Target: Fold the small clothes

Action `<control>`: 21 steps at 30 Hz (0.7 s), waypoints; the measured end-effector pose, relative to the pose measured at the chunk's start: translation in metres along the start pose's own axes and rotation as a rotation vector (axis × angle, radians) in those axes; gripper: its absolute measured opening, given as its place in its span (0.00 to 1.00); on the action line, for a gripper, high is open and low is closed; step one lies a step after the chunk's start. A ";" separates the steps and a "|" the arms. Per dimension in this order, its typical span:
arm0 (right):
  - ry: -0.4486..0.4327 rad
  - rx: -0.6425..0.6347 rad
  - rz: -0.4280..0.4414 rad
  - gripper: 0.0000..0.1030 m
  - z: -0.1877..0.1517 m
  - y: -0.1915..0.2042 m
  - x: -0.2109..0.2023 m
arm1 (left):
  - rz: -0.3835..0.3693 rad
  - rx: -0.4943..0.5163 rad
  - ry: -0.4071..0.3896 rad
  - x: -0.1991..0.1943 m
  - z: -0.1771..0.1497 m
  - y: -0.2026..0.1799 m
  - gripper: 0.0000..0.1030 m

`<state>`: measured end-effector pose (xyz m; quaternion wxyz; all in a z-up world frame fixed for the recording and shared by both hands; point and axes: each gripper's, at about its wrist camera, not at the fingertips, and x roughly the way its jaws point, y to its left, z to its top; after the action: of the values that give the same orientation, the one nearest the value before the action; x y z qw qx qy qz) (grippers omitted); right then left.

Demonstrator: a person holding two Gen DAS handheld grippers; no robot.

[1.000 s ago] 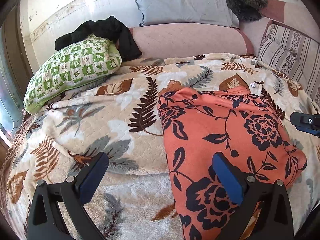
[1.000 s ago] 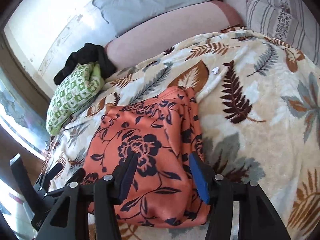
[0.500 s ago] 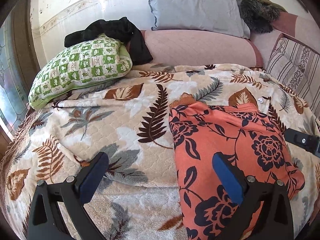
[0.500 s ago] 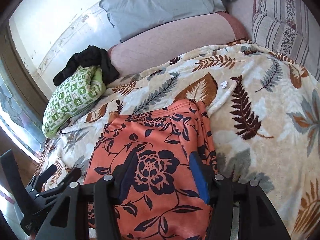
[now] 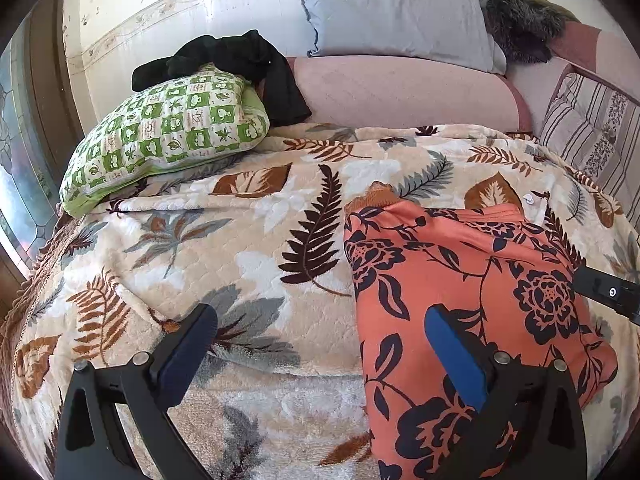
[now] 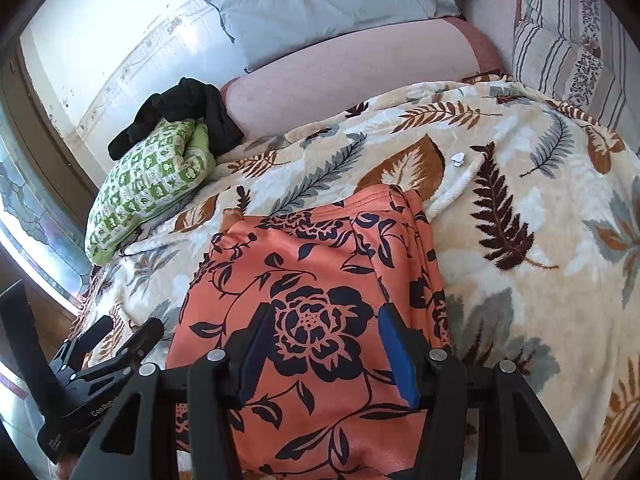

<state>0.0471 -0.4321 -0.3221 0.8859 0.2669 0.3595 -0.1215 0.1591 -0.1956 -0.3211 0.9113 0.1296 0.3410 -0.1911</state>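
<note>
An orange garment (image 5: 460, 280) with dark blue flowers lies folded into a rectangle on the leaf-patterned blanket (image 5: 240, 240). My left gripper (image 5: 320, 320) hovers wide open over the garment's left edge, with one finger above the blanket and the other above the cloth. In the right wrist view, my right gripper (image 6: 326, 316) hangs over the middle of the same garment (image 6: 320, 264), its jaws partly apart and gripping nothing. The left gripper (image 6: 120, 332) shows at the lower left there. The right gripper's tip (image 5: 608, 292) pokes in at the right edge of the left wrist view.
A green checked pillow (image 5: 168, 128) with black clothing (image 5: 240, 56) on it lies at the back left. A pink bolster (image 5: 400, 92), a grey pillow (image 5: 392, 12) and a striped cushion (image 5: 592, 128) line the back and right. A small white scrap (image 6: 458, 159) rests on the blanket (image 6: 520, 200).
The right gripper has drifted a little back along the garment, so more of the cloth shows ahead of it. The garment lies as before, and neither gripper's jaws have changed.
</note>
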 end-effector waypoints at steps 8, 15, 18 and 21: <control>-0.005 0.000 -0.014 0.56 0.001 -0.002 0.000 | 0.011 -0.024 0.006 0.001 0.001 0.005 1.00; -0.013 -0.034 -0.026 0.56 -0.001 0.006 0.000 | 0.031 -0.094 0.009 0.002 0.006 0.024 1.00; -0.012 -0.042 -0.024 0.56 -0.002 0.009 0.001 | 0.037 -0.133 0.012 0.004 0.007 0.034 1.00; -0.014 -0.053 -0.026 0.56 -0.003 0.011 0.001 | 0.027 -0.171 0.013 0.004 0.008 0.043 1.00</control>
<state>0.0507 -0.4212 -0.3197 0.8934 0.2378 0.3600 -0.1253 0.1851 -0.1606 -0.3135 0.9192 0.0573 0.3603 -0.1483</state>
